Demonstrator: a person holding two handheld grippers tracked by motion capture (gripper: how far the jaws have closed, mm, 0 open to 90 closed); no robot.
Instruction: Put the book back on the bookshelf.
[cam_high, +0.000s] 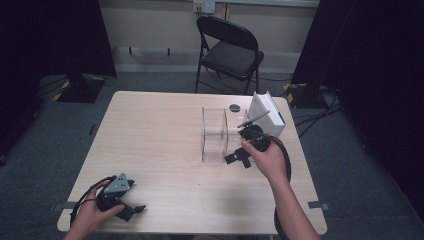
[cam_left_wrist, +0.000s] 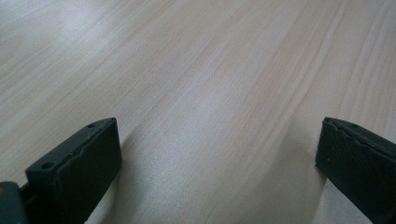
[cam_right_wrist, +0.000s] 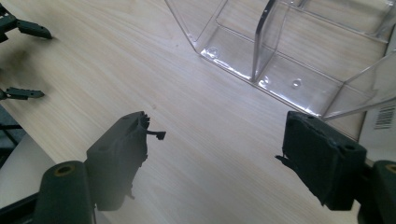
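A clear acrylic organizer (cam_high: 219, 134) with divided compartments stands right of the table's centre, and I see nothing in it. In the right gripper view the organizer (cam_right_wrist: 280, 51) lies ahead and to the right. My right gripper (cam_high: 238, 160) sits low at the organizer's near right corner. Its jaws are open, with bare wood between them (cam_right_wrist: 219, 128). My left gripper (cam_high: 135, 212) rests near the table's front left corner, held in a hand. It is open (cam_left_wrist: 219, 128) over bare tabletop.
A white box (cam_high: 267, 114) leans behind the organizer's right side, with a dark pen-like stick (cam_high: 253, 119) across it. Its barcode label (cam_right_wrist: 385, 116) shows at the right edge. A black folding chair (cam_high: 230, 50) stands beyond the wooden table (cam_high: 150, 130).
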